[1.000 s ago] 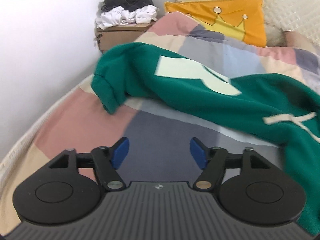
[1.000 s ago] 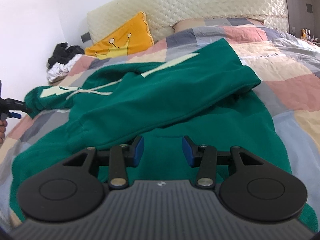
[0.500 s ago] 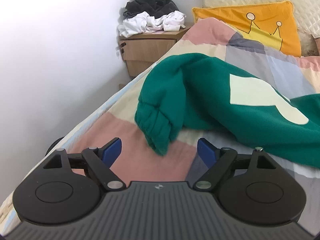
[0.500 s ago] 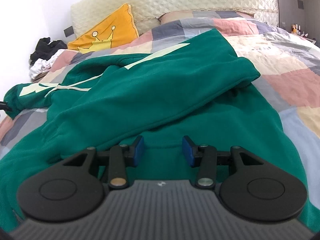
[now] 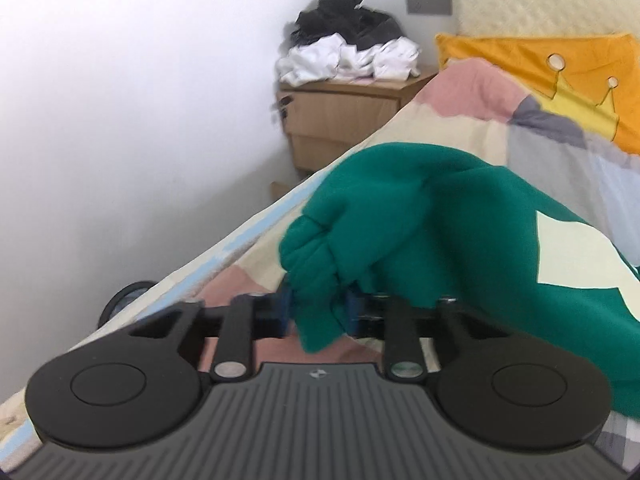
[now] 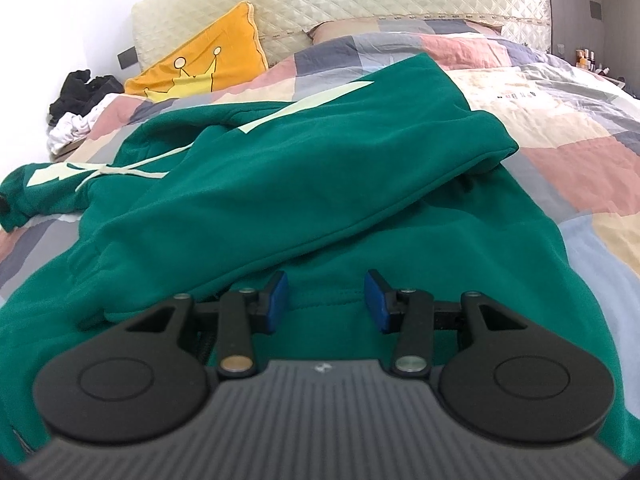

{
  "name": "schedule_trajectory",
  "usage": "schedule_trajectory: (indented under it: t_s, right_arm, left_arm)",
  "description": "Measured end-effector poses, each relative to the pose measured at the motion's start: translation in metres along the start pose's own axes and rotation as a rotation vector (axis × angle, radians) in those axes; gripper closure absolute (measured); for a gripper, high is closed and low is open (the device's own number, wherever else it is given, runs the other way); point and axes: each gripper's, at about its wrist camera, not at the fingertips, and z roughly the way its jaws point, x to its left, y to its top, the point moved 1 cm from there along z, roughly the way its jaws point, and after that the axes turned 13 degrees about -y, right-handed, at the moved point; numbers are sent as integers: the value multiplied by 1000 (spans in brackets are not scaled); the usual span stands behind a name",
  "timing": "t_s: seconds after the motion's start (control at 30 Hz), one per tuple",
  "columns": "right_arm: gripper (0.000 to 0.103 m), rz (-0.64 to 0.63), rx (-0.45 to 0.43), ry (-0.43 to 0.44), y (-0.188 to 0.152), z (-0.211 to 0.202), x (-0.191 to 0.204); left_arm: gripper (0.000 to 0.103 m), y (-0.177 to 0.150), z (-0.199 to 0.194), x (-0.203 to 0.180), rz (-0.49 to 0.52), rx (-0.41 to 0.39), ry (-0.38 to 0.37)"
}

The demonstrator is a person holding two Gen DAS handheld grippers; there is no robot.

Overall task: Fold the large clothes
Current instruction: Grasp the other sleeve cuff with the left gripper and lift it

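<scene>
Clamping left gripper on hoodie cuff; right gripper spread above hem; folding barely begun.

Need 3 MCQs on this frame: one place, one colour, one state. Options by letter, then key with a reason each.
1. Where is the heap of black and white clothes?
A. on the wooden nightstand
B. on the orange cushion
C. on the floor

2. What colour is the hoodie spread on the bed?
A. grey
B. green
C. red

3. How does the left claw stand?
A. open, away from the cloth
B. shut on nothing
C. shut on the sleeve cuff

Key:
1 A: the heap sits on the nightstand top beside the bed.
2 B: the cloth is green with pale patches and a pale drawstring.
3 C: in the left wrist view the blue pads pinch the cuff from both sides, while the right claw is open over the hoodie's hem.
</scene>
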Motion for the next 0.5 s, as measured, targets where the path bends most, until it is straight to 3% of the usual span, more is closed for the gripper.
schedule_trajectory:
  t_s: [0.3, 0.5]
  right_arm:
    - [57, -44, -19, -4, 7, -5, 1]
    - [57, -11, -18, 48, 9, -19, -9]
  left_arm:
    - [83, 48, -83, -19, 80, 4, -58]
    - [84, 96, -188, -59, 158, -22, -134]
